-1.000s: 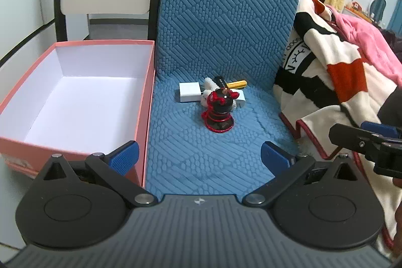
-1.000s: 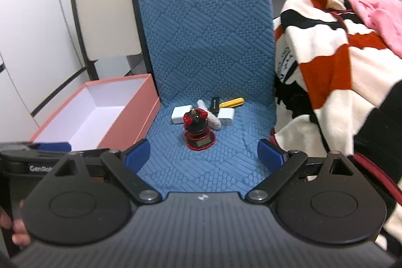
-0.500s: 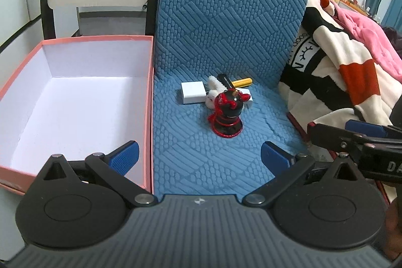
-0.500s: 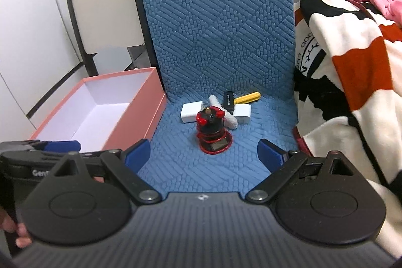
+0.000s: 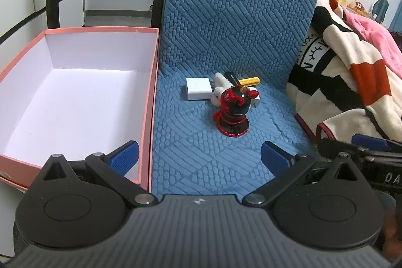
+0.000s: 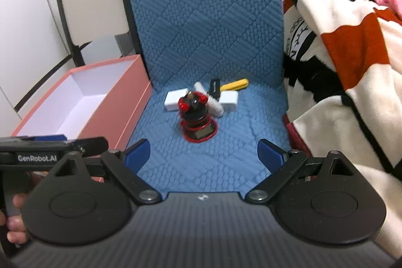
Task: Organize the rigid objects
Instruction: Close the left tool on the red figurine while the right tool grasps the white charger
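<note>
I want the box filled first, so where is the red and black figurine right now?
The red and black figurine stands upright mid-frame on the blue cushion, right of the pink box, just before the white blocks.

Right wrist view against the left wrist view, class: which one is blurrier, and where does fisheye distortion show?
Right wrist view: softer overall, the red and black figurine smeared, the small items behind it hazy. Left wrist view: crisper, the figurine's red trim and the blue quilted mat texture sharp. Distortion: in the left wrist view the pink box rims bow and the chair frame curves; both views darken at the corners.
</note>
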Demonstrator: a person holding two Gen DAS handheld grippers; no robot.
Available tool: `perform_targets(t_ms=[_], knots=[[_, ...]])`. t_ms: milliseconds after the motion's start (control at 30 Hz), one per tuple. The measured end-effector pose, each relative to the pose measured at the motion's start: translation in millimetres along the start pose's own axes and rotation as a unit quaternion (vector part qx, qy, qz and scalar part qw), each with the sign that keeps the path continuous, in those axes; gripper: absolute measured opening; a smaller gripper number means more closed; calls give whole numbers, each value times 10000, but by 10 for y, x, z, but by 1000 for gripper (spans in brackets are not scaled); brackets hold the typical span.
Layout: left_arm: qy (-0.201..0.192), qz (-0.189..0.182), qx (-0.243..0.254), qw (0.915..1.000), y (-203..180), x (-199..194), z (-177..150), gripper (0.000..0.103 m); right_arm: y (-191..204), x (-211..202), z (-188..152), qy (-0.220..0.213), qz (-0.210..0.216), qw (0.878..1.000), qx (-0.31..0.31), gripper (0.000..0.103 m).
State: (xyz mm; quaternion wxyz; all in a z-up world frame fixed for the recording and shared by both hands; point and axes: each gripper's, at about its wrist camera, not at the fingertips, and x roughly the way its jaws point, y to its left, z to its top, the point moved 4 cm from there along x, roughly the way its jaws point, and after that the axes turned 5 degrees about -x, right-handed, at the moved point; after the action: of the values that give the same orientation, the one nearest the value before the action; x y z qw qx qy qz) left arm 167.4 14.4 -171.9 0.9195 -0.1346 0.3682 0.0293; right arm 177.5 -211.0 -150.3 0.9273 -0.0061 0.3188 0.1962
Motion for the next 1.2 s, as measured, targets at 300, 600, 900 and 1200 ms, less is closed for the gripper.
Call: perform_targets(t_ms=[300, 600, 900, 1200], knots=[[-118, 120, 291, 9994, -117, 246, 58, 103, -143, 179, 32, -84, -232, 9995, 215, 94], [-116, -160, 513, 9985, -332, 536, 53, 103, -277, 369, 148, -307, -199, 9986, 394, 93], [-226, -203, 576, 9979, -424, 826, 74, 94, -424, 726, 246, -224, -80, 9957, 900, 76], [-141, -241, 522, 9982, -479, 1193, 141, 86, -607, 1056, 258, -9, 98, 9925, 1218, 73]])
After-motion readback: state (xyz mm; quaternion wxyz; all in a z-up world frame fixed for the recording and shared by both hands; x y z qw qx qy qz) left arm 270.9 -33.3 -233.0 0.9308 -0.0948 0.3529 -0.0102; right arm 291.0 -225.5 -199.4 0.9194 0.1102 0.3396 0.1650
